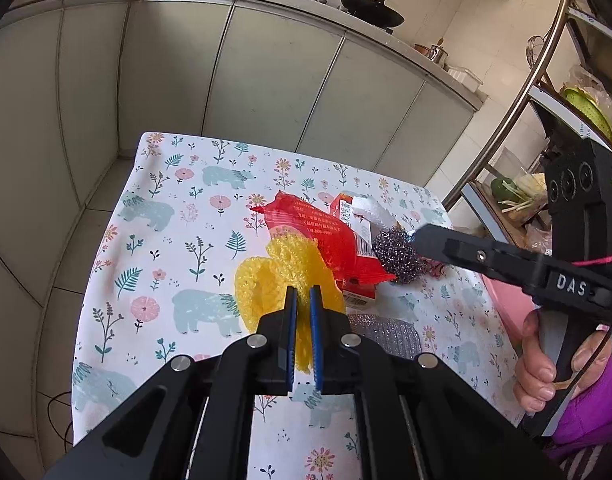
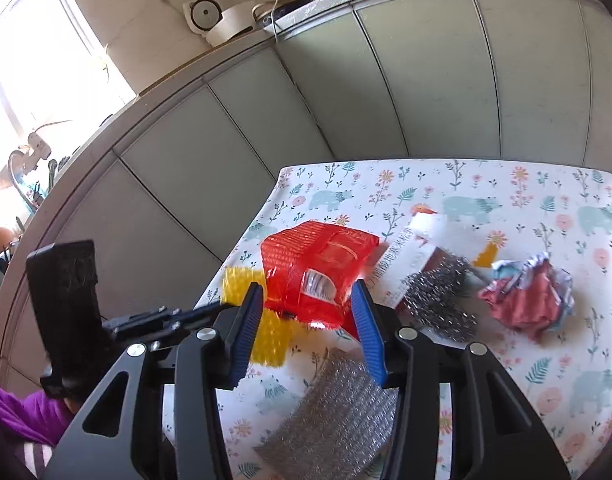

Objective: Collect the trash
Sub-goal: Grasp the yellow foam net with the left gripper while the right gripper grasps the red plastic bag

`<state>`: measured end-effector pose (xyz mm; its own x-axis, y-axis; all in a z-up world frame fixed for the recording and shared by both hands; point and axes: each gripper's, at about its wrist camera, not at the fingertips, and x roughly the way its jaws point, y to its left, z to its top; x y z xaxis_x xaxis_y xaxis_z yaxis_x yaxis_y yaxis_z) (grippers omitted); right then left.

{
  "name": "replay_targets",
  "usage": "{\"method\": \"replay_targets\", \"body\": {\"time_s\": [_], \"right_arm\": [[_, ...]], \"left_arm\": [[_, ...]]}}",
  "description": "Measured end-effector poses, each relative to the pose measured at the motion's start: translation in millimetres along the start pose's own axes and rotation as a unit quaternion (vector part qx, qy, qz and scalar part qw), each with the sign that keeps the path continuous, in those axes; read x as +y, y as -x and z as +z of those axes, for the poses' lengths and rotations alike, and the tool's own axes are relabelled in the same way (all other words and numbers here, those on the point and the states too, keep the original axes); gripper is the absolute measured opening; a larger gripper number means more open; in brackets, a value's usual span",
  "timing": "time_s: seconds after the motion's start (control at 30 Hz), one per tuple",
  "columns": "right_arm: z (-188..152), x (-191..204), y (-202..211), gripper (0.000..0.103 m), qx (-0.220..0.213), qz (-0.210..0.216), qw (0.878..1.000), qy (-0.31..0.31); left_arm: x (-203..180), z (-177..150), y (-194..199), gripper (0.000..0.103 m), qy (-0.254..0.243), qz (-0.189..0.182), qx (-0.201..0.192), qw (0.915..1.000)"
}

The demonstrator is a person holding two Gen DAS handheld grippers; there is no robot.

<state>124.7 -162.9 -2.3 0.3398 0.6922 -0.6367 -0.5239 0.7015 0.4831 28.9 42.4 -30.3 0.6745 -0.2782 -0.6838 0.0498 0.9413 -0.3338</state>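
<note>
— Lay heaped near the middle of the floral tablecloth [image 1: 177,240]: yellow foam net [image 1: 265,280], red wrapper [image 1: 306,224], a carton [image 1: 348,210] under it, steel scourer [image 1: 398,256], silver mesh cloth [image 2: 338,408] nearest, crumpled pink-and-blue wad [image 2: 530,300] off to the right side.

— And the yellow net?

— Pinched between the blue pads [image 1: 291,320] of the left gripper [image 1: 302,294], jaws nearly pressed together on its near edge. Probably taken first because it sat at the near corner of the heap, partly clear of the wrapper.

— Lifted already?

— Could not tell; looked bunched up into the jaws, far loop resting on the cloth.

— Right gripper [image 2: 308,292]?

— Spread wide, holding nothing, poised over the red wrapper, with the scourer just beside its right finger. Likely lined up so as to close on the wrapper next.

— Risk?

— Wrapper overlapped both net and carton, so could have dragged either along.

— Anywhere to drop it all?

— No bin seen in either view; only grey cabinets [image 1: 265,80] beyond the table.
</note>
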Motion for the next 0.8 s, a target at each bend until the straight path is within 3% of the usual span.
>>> {"method": "replay_targets", "body": {"time_s": [0.27,0.37,0.6,0.7,0.8], "right_arm": [[-0.5,-13.1,-64.3,0.052,0.077,-0.023,0.996,-0.032],[-2.0,-7.3,-70.0,0.052,0.075,-0.010,0.997,-0.023],[-7.8,-1.7,-72.1,0.022,0.069,-0.005,0.998,-0.010],[-9.5,1.2,-57.1,0.015,0.052,-0.002,0.999,-0.005],[-10.8,3.6,-37.0,0.014,0.031,0.001,1.000,-0.004]], "left_arm": [[5.5,-9.2,-5.8,0.006,0.010,-0.004,0.012,0.9999],[9.6,-10.7,-7.8,0.006,0.015,-0.003,0.016,0.9998],[11.0,-12.2,-7.9,0.006,0.020,-0.003,0.018,0.9996],[10.8,-11.2,-4.1,0.006,0.021,-0.001,0.013,0.9997],[9.3,-9.7,3.4,0.006,0.021,0.000,0.004,0.9998]]}}
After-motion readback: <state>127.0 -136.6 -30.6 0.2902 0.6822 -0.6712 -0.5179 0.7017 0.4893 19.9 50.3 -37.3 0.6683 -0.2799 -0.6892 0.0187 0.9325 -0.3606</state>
